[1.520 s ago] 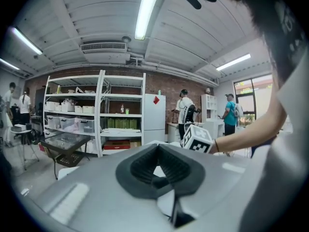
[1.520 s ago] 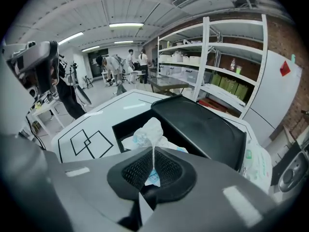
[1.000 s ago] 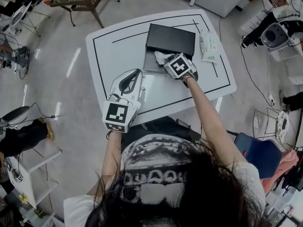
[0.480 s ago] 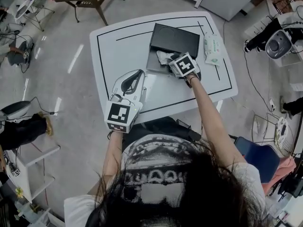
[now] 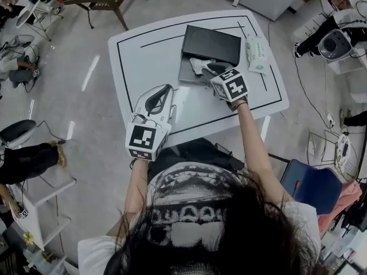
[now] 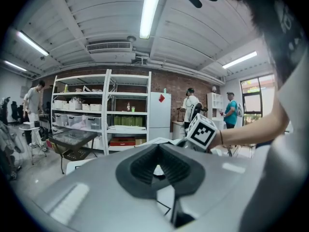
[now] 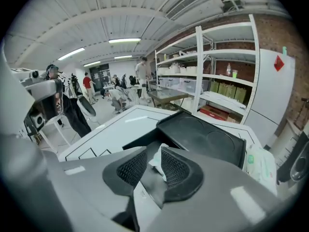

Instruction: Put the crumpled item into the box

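The crumpled item [image 5: 198, 66] is a single wad of thin white material, creased and irregular. It lies inside the box [image 5: 186, 76] on its grey floor, near the hinged side. The box is flat and rectangular, with matt black walls. Its one lid [image 5: 209, 43] is thrown back behind it, a smooth black panel with two faint round impressions that show in the right gripper view.

The right gripper [image 5: 214, 69] points at the wad from the person's side, its tips just over the near edge of the box. In its own view the right gripper [image 7: 153, 154] has its two black pads, ribbed with a fine mesh pattern, standing apart. The white wad [image 7: 157, 161] shows through the gap beyond them, not pinched. The left gripper [image 5: 166, 89] rests well apart to the left, over bare tabletop. Its jaws are drawn together at the tips and nothing sits between them (only a small triangular gap shows lower down in the left gripper view [image 6: 157, 149]).

Each gripper has a smooth pale grey shell and one white cube with black square markers, so there are two grippers and two cubes.

The table [image 5: 143, 56] is white and glossy with rounded corners and a thin black line running inside its edge. One soft pack of wipes [image 5: 256, 54] — pale, crinkled plastic — lies just right of the lid.
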Motion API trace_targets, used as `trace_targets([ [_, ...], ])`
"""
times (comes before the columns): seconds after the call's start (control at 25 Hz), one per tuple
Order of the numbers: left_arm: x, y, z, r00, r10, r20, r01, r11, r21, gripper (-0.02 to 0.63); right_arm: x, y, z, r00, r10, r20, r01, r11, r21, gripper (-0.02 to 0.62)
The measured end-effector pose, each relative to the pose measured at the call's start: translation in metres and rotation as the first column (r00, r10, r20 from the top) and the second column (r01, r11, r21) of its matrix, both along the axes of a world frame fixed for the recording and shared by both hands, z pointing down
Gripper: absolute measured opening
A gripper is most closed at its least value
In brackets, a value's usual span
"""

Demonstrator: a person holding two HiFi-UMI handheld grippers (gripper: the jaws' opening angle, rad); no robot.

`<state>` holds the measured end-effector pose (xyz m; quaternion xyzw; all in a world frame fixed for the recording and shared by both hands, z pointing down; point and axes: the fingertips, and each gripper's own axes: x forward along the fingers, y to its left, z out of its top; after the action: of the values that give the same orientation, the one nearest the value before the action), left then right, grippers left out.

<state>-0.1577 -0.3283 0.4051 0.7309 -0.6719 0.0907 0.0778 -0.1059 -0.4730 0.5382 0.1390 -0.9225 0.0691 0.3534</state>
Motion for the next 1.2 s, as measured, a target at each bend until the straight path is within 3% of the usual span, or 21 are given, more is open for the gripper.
trace_targets([
  [0.48, -0.012, 0.041, -0.003, 0.999, 0.053, -0.001, -0.053, 0.999, -0.011, 0.000, -0.004, 0.084, -0.088, 0.968, 0.054, 0.244, -0.063, 0.998, 0.029, 0.097],
  [1.2, -0.031, 0.149, -0.009, 0.989, 0.147, 0.005, -0.147, 0.989, -0.003, 0.000, -0.013, 0.227, -0.103, 0.919, 0.185, 0.349, -0.175, 0.983, -0.060, 0.095],
])
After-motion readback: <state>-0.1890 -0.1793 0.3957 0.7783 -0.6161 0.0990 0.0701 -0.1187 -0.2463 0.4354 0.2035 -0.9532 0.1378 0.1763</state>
